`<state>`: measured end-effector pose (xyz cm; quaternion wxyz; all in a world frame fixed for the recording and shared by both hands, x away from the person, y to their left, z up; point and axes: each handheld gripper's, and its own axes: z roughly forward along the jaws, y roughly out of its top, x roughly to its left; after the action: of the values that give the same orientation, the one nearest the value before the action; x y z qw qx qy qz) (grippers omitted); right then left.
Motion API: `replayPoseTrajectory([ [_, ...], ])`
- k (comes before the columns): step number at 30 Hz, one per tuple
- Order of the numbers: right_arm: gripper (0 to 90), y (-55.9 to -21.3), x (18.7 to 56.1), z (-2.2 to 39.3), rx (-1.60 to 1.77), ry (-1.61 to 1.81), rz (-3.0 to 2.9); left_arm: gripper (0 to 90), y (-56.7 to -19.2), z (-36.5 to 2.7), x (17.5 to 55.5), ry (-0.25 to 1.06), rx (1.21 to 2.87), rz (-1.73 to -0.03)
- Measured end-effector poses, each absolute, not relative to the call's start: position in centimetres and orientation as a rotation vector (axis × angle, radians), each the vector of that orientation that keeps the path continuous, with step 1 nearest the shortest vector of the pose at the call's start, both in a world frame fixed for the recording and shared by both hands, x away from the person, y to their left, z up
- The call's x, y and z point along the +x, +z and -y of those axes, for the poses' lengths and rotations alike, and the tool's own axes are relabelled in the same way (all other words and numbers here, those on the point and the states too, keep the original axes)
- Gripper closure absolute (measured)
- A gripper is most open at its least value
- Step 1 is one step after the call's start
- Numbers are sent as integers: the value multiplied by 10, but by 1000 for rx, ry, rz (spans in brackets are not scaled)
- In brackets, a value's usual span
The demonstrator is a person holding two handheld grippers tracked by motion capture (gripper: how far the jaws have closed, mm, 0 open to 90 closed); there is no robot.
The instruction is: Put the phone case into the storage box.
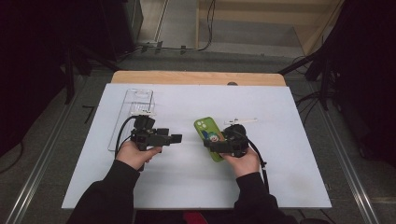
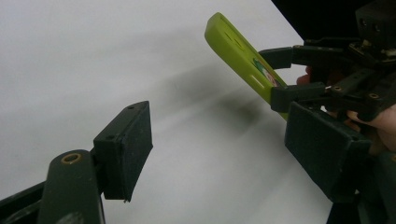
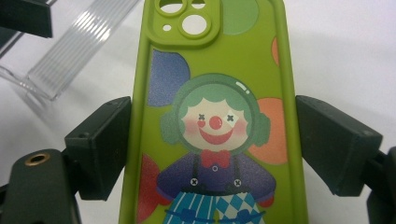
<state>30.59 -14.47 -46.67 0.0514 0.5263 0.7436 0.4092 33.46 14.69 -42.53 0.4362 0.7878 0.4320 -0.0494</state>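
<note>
Green phone case in our right gripper, above the counter

We pinch the phone case by its long edges in the right gripper's jaws, camera holes pointing away from us (its lower end is cut off); the left gripper has empty, spread jaws; the clear plastic tray lies far left, contents hard to make out

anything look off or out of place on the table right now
Nothing looks spilled or damaged. The green phone case is held off the white table, tilted, its side edges between the jaws of the right tool. The left tool is open and holds nothing. The clear plastic stand lies flat at the table's far left.
</note>
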Motion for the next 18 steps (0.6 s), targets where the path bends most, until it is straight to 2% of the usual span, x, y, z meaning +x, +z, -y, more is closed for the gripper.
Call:
replayPoseTrajectory([
  [15, 141, -474, 308, 139, 1646, 1306, -2156, 235, -420, -129, 352, -55, 1975, -1091],
  [18, 141, -475, 307, 135, 1643, 1322, -2133, 236, -419, -125, 356, -83, 1949, -1102],
])
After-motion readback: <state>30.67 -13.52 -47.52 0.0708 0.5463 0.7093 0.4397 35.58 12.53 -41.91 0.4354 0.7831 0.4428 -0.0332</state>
